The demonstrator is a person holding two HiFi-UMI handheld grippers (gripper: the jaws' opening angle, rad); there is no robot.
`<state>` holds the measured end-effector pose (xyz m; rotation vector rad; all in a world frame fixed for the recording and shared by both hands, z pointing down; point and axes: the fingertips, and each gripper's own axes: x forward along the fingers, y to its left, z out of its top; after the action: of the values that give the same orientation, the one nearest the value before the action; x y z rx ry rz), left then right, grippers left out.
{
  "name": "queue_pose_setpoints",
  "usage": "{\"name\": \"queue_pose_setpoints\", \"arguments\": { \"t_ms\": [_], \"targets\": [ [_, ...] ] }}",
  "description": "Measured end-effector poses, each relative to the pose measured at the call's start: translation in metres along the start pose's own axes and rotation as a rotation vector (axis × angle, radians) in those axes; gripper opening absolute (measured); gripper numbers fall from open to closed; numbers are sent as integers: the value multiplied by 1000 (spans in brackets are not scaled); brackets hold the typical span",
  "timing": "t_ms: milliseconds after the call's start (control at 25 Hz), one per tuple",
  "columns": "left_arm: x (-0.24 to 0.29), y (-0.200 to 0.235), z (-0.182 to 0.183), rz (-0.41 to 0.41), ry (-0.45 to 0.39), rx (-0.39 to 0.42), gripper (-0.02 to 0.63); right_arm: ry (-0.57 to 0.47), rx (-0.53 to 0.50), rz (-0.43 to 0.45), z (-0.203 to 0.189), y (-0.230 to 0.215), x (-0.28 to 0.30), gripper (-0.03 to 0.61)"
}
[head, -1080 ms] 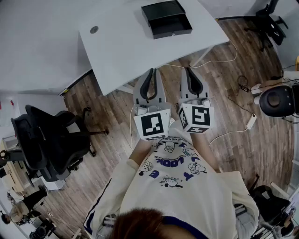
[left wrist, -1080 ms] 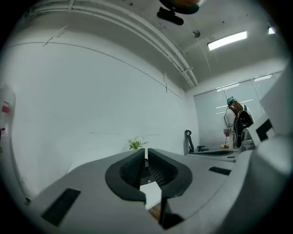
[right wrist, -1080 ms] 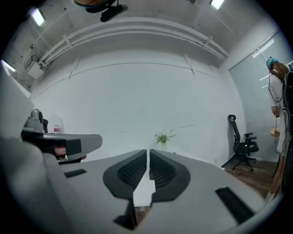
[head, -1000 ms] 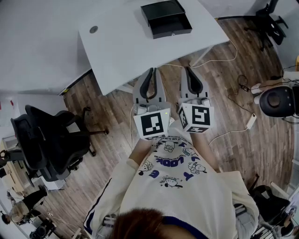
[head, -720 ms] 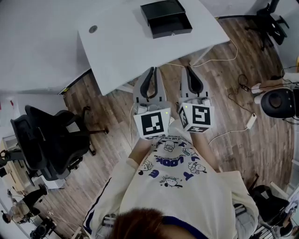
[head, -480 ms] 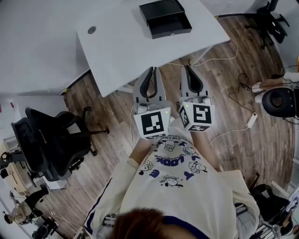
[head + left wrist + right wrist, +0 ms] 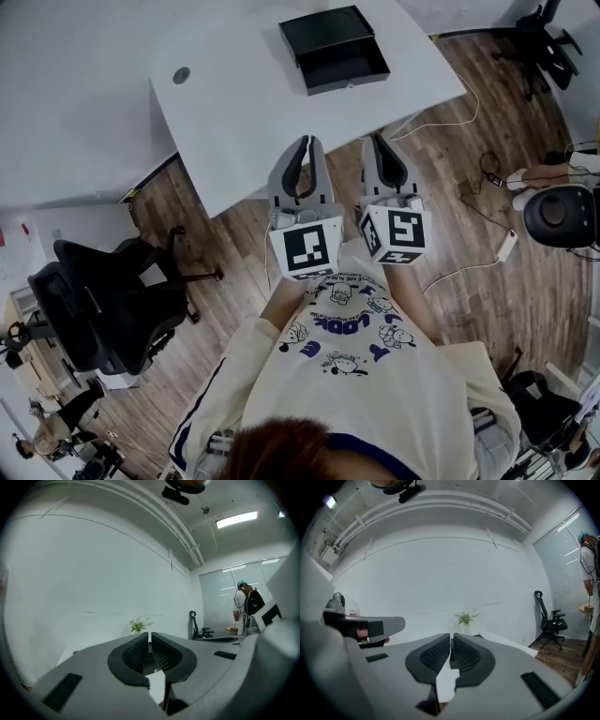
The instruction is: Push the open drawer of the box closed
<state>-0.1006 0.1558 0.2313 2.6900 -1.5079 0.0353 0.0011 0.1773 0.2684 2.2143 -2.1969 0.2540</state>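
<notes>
A black box (image 7: 325, 22) sits at the far edge of a white table (image 7: 253, 112), toward its far right corner. Its drawer (image 7: 344, 67) stands open, pulled out toward the near edge, and its dark inside shows. Nothing touches the box or the drawer. The person (image 7: 352, 375) stands on the wooden floor (image 7: 469, 187) at the table's near edge and holds both grippers out in front, side by side, roughly level and aimed at the table. In the head view the tip of the left gripper (image 7: 302, 141) overlaps the near edge, while the tip of the right gripper (image 7: 380, 139) lies just about at that edge; both are well short of the drawer. The left gripper view shows the left gripper (image 7: 150, 637) clenched, its ribbed pads meeting along a thin slit with nothing between them. The right gripper view shows the right gripper (image 7: 452, 639) clenched as well and empty. A marker cube (image 7: 306, 249) rides on the left gripper and another cube (image 7: 397, 235) on the right. A small round hole (image 7: 181, 75) marks the table near its far left corner. A black chair (image 7: 103, 300) stands on the floor to the left of the table. Both gripper views show a small plant (image 7: 465, 617) against the white wall beyond the jaws.
</notes>
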Motion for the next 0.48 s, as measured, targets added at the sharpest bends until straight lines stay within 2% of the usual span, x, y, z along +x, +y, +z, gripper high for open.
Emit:
{"name": "queue_pose_setpoints", "arguments": {
  "t_ms": [480],
  "targets": [
    [65,22,-4,-78,13,4,31,31,5,-60,-5,-9,63,41]
  ]
}}
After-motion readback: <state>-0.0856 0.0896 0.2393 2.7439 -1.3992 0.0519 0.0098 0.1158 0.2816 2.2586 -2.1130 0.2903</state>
